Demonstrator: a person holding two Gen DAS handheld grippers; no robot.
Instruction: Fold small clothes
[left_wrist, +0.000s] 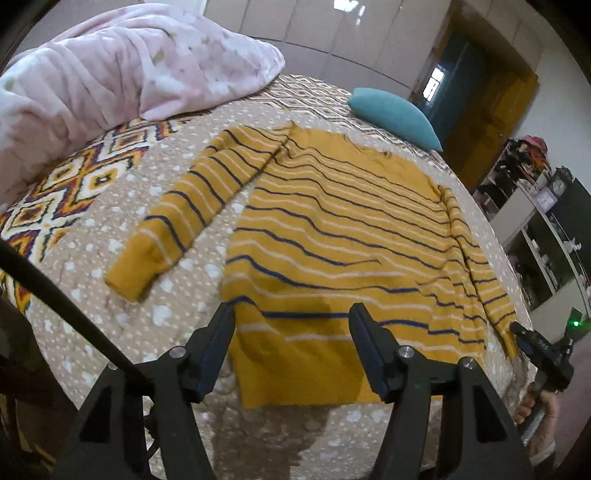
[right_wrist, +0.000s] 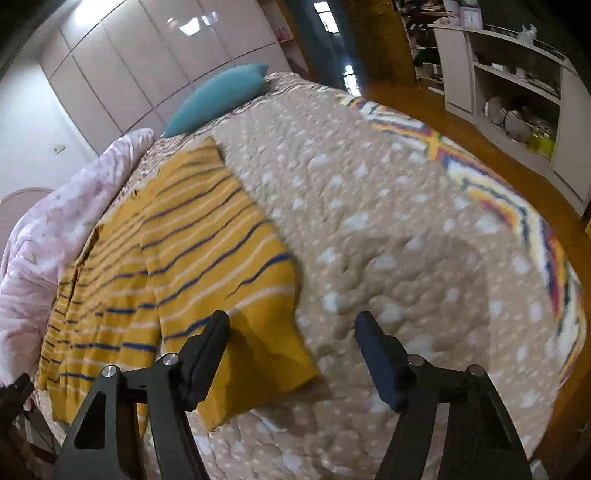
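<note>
Mustard sweater (left_wrist: 332, 240) with navy and white stripes, spread flat on the bed (left_wrist: 155, 317), which wears a beige spotted quilt with a diamond-patterned border. One sleeve (left_wrist: 184, 206) stretched out toward 8 o'clock from the shoulder in the left wrist view, cuff lying apart from the body; other sleeve (left_wrist: 476, 258) folded along the edge at 3 o'clock. Hem nearest the camera, collar at 12 o'clock.

Left gripper (left_wrist: 291, 317) tilted steeply downward above the hem, jaws standing moderately wide, nothing pinched between them, pads clear of the fabric. Dark shadow of the tool on the knit just below the tips.

Right gripper (right_wrist: 291, 325) likewise pitched downward, jaws wide and empty, left finger over the sweater's near corner (right_wrist: 258, 362), right finger over bare quilt. Much motion blur in this view. Same gripper seen from the left wrist camera at 4 o'clock, by the bed's edge, with a hand (left_wrist: 535, 402) wrapped around its handle and a green light glowing beside it.

Pink fleecy blanket (left_wrist: 110, 70) heaped at 10 o'clock, teal cushion (left_wrist: 395, 114) at 1 o'clock beyond the collar. White wardrobe doors (right_wrist: 147, 55) behind the bed; open shelving (right_wrist: 517, 92) at 2 o'clock in the right wrist view.
</note>
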